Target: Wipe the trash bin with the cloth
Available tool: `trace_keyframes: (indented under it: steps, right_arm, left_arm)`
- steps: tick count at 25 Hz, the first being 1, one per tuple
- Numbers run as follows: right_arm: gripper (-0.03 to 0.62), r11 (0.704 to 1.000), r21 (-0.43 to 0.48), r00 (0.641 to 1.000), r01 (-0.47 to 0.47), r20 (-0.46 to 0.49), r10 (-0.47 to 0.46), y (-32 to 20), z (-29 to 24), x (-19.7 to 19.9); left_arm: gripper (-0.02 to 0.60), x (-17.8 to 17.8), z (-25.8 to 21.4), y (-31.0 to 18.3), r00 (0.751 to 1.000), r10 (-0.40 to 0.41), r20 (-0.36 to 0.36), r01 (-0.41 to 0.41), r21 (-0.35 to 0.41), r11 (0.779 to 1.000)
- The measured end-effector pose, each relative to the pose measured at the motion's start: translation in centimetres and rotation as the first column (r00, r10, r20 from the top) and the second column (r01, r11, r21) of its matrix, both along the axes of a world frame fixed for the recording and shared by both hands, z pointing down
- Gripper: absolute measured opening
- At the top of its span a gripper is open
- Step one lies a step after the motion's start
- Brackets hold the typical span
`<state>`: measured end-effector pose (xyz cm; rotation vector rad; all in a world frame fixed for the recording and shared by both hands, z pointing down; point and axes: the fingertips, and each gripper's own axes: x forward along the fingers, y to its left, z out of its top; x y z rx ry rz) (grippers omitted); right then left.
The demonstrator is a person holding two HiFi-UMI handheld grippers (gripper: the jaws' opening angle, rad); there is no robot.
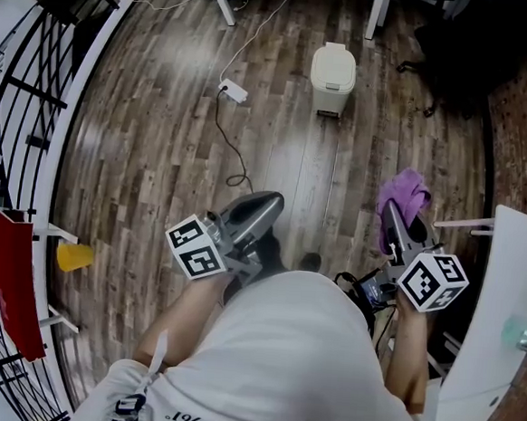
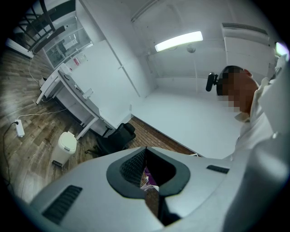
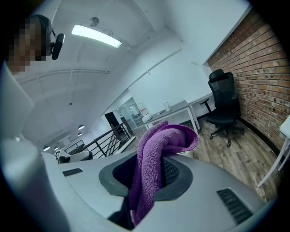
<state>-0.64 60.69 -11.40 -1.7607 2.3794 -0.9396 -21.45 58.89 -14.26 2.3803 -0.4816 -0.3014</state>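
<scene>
Ahead on the wooden floor (image 1: 150, 151), well apart from the person, the trash bin (image 1: 332, 77) stands upright with its lid down, untouched; wiping has not begun. Right tool (image 1: 392, 215): clenched on the purple cloth (image 1: 405, 193), which runs up between the jaws and flops over their tips in a loose fold. Left tool (image 1: 266, 205): jaws brought together at the tips, gripping nothing. The scrap of purple seen through the gap behind the tips in the left gripper view is probably the cloth in the other tool.

Step in hand, as judged: the approach to the bin. To do it well, step round the cable (image 1: 238, 179) and power strip (image 1: 234, 91) lying on the floor between person and bin. Get low, and lay the loose fold flat on the lid rather than dabbing with the bunched edge. A bin of this kind is likely light, so the left tool may need to brace it against sliding. Firm strokes could also drag the cloth out of the jaws.

Hidden or unclear:
- the bin's far side and back;
- its base, where a dark part may be a pedal;
- the right tool's tips, covered by cloth in the head view;
- any dirt on the bin, too small to tell.

The bin cannot be made out with certainty in the right gripper view.
</scene>
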Motion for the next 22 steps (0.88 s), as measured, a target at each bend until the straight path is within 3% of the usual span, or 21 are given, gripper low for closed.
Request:
trace_keyframes:
  steps: [6, 10, 13, 17, 22]
  right_arm:
    - [0.075, 0.998, -0.042, 0.999, 0.048, -0.020, -0.049, -1.2, 1.6, 0.0]
    - [0.075, 0.995, -0.057, 0.997, 0.076, 0.016, -0.075, -3.4, 2.5, -1.3]
    - [0.075, 0.997, -0.074, 0.999, 0.020, 0.051, -0.017, -6.0, 3.2, -1.3]
    - [0.075, 0.989, -0.128, 0.997, -0.079, -0.006, 0.079, -10.3, 4.5, -0.6]
    - [0.075, 0.986, -0.126, 0.993, -0.108, 0.037, 0.113, -17.0, 3.3, -1.3]
  left_arm:
    - [0.003, 0.8, 0.2, -1.1, 0.999, 0.020, 0.027, -0.020, 0.004, 1.000]
    - [0.005, 0.4, 1.2, -3.4, 0.998, 0.049, 0.040, -0.048, -0.018, 0.999]
    - [0.004, 0.0, 2.1, -6.1, 0.997, 0.066, 0.031, -0.064, -0.042, 0.997]
    - [0.003, 0.0, 2.3, -11.4, 0.995, 0.096, 0.023, -0.094, -0.046, 0.994]
    - [0.005, -0.4, 2.4, -18.7, 0.991, 0.132, 0.004, -0.131, -0.067, 0.989]
